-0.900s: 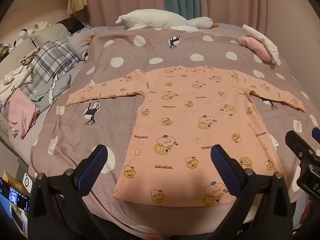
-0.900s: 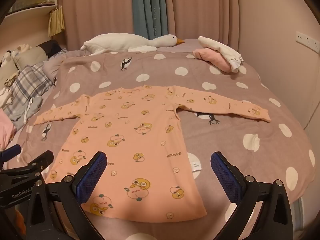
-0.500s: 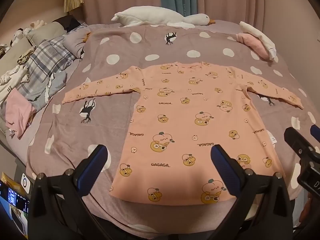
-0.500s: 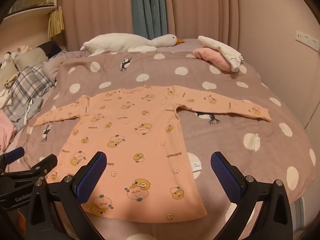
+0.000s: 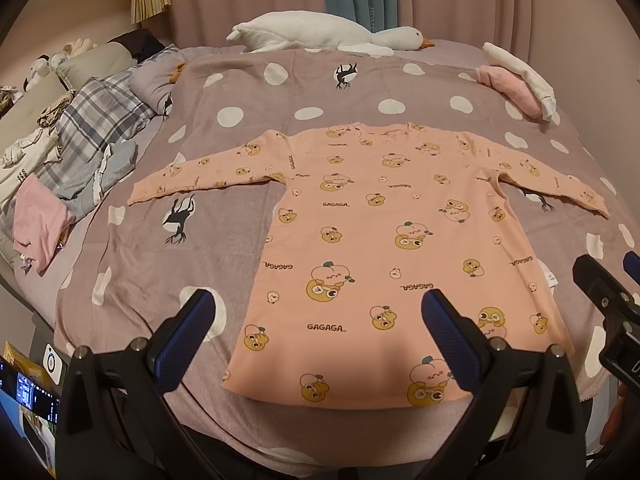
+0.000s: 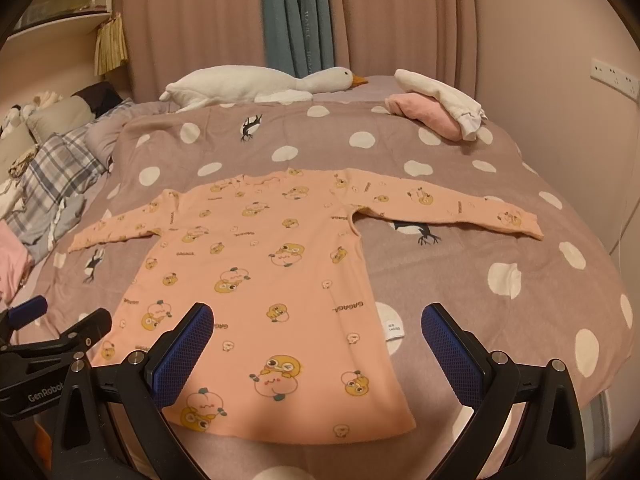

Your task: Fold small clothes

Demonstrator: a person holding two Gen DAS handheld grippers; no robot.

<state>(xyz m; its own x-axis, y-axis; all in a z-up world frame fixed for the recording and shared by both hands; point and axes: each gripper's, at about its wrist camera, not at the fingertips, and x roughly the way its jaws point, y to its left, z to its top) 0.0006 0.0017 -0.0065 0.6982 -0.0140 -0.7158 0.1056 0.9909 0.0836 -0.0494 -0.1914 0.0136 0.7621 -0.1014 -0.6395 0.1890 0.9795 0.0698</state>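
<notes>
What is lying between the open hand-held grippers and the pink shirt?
Nothing visible. The shirt lies flat on the bedspread, and both hand-held grippers, left and right, hang open above its near hem.

The long-sleeved top (image 5: 384, 240) is showing peach-pink, printed all over with yellow-and-pink cartoon figures and dark "GAGAGA" lettering. The bedspread (image 5: 248, 92) beneath it is presenting mauve-grey with white polka dots and black silhouette motifs. The plush goose (image 6: 256, 86) is appearing white with an orange beak. The folded pile (image 6: 436, 108) is showing pink under white. The plaid fabric (image 5: 96, 120) is reading grey and white. Curtains (image 6: 200, 16) are hanging dusty pink, with a teal panel (image 6: 296, 16). Both grippers' pads (image 6: 180, 356) are showing blue on black frames.
</notes>
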